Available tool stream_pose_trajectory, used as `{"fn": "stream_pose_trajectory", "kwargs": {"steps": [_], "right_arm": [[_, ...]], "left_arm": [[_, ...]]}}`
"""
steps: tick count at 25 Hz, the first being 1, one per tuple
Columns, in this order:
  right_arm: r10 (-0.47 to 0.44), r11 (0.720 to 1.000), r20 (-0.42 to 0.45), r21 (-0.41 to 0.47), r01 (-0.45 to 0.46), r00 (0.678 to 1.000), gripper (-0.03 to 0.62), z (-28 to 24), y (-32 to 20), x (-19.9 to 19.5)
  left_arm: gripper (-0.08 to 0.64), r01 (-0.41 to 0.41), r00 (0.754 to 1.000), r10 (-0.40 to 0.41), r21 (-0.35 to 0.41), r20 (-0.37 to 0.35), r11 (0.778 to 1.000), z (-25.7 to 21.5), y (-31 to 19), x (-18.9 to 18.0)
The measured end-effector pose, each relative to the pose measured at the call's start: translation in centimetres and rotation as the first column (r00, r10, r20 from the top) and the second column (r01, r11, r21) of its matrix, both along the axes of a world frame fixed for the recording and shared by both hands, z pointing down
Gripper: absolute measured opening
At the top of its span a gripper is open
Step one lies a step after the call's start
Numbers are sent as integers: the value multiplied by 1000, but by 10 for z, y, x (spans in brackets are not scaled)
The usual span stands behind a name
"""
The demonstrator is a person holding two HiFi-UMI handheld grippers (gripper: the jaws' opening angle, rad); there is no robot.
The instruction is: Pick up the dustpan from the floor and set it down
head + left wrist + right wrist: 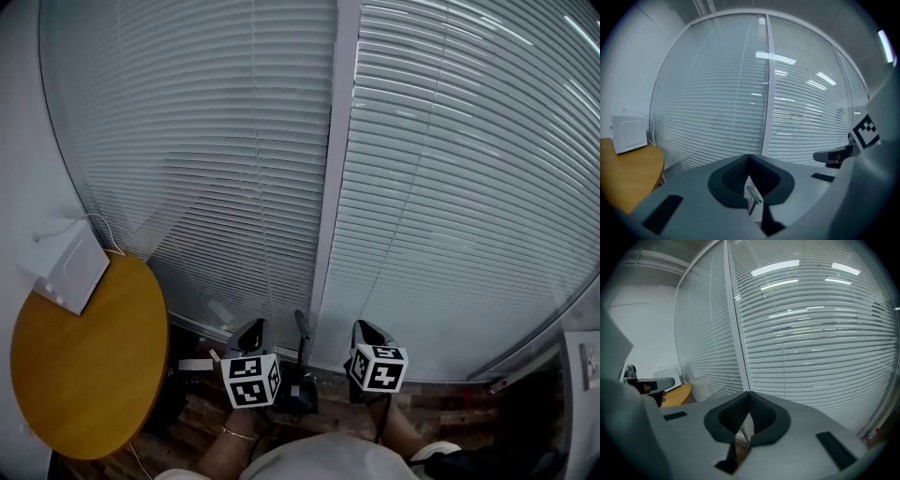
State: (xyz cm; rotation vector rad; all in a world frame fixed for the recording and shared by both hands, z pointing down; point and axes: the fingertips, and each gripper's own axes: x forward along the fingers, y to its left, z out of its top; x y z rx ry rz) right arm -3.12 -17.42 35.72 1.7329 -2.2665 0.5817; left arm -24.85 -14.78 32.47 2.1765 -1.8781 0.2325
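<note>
- Two grippers: the left gripper [253,326] and the right gripper [367,326] are held side by side, low in the head view, both pointing at the glass wall.
- Two marker cubes, one on each: the left cube [250,380] and the right cube [380,367].
- Left gripper's jaws: closed, with the tips meeting in its own view [749,157] and nothing gripped between them.
- Right gripper's jaws: also closed tip to tip [749,392] and holding nothing.
- One dustpan [298,394]: a dark shape on the floor [441,412] at the foot of the glass wall. Its thin dark handle [302,328] stands upright between the two grippers, and neither gripper holds it. I cannot tell whether anything lies in the pan, because it is small and in shadow.
- One round wooden worktop [84,366] stands at the left, well apart from the dustpan.
- One white box [73,267] sits on the far edge of that worktop, near the wall. It is closed (so nothing shows of what it contains).
- Two panels of slatted blinds, the left panel [216,141] and the right panel [469,141], fill the wall ahead.
- One pale upright post [335,169] parts the two panels, and its foot comes down just behind the dustpan's handle.
</note>
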Motion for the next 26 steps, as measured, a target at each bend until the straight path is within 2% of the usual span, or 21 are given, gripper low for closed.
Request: {"fn": "stream_pose_trajectory", "kwargs": {"steps": [3,7,26], "right_arm": [[20,1000,-27,-8,-20,999,32,4,6,8],[30,1000,-22,-2,-30,999,32,3,10,12],[6,1000,-32,-15,-6,999,32,10,27,12]], "left_arm": [[15,-8,1000,8,-15,-2,1000,8,4,4],[15,-3,1000,3,-27,-1,1000,13,10,3],[15,37,999,-37,-46,-6,998,24,33,-5]]}}
